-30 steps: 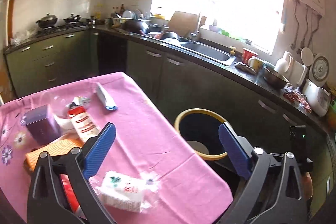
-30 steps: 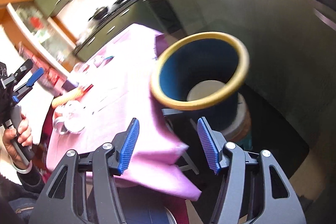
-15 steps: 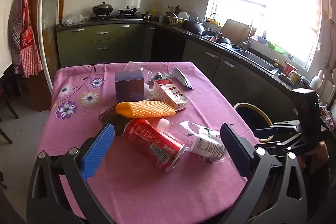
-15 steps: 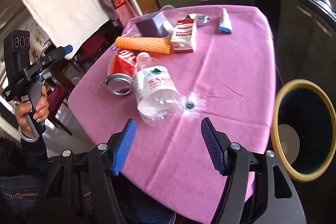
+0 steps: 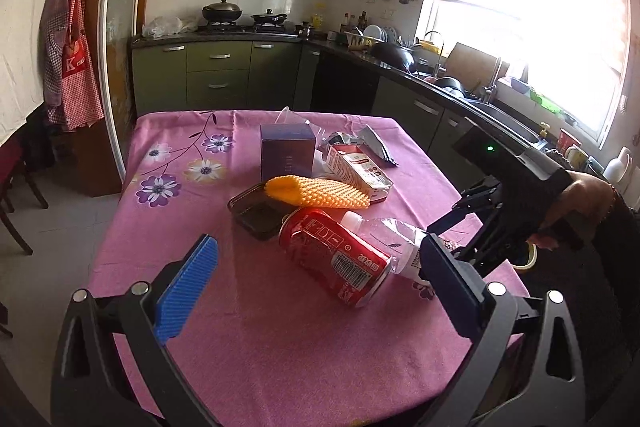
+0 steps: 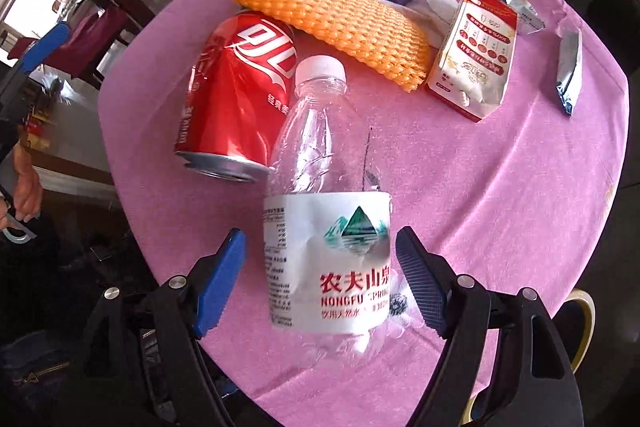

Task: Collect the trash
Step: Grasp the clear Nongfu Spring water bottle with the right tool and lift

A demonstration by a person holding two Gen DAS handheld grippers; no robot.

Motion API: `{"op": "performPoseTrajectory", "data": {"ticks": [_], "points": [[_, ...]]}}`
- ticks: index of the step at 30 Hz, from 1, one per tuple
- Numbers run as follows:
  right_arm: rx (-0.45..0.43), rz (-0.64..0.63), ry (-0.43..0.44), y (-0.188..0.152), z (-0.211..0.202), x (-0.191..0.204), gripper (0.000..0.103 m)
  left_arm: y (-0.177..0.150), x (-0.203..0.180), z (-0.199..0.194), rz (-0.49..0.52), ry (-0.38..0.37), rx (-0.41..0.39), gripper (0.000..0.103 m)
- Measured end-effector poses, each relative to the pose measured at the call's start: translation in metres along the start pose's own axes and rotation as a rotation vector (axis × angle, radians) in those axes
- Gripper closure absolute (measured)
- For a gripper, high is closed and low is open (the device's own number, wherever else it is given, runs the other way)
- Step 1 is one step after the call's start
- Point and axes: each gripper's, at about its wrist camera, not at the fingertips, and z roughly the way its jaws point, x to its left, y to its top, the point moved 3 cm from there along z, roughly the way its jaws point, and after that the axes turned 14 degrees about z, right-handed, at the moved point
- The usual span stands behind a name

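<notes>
Pink table (image 6: 500, 187) is still holding most trash; we are spreading our right gripper (image 6: 320, 283) around the bottle (image 6: 320, 219), left gripper (image 5: 316, 291) spread, empty.

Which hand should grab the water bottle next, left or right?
Right. The right gripper points down over the water bottle, its jaws opening on either side of the label without touching. The left gripper is open, facing the red can.

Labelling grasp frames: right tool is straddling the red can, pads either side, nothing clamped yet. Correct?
Wrong object. The right wrist view shows the right tool straddling the clear water bottle, not the red can, which lies beside it. The jaws are opening, pads either side, nothing clamped yet.
</notes>
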Motion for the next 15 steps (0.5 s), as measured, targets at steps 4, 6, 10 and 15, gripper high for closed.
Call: {"op": "performPoseTrajectory", "data": {"ticks": [4,6,10,15], "points": [[0.043,0.001,-0.028,0.017,0.022,-0.002,0.026,-0.004,0.004,0.003,-0.015,-0.002,0.012,0.007],[0.054,-0.002,-0.034,0.02,0.029,-0.001,0.026,-0.006,0.006,0.003,-0.018,0.0,0.015,0.007],[0.063,-0.024,-0.071,0.025,0.04,0.004,0.026,-0.008,0.007,0.006,-0.023,-0.001,0.02,0.007],[0.064,-0.043,-0.12,0.024,0.054,0.014,0.031,-0.01,0.004,0.009,-0.022,-0.013,0.03,0.007]]}}
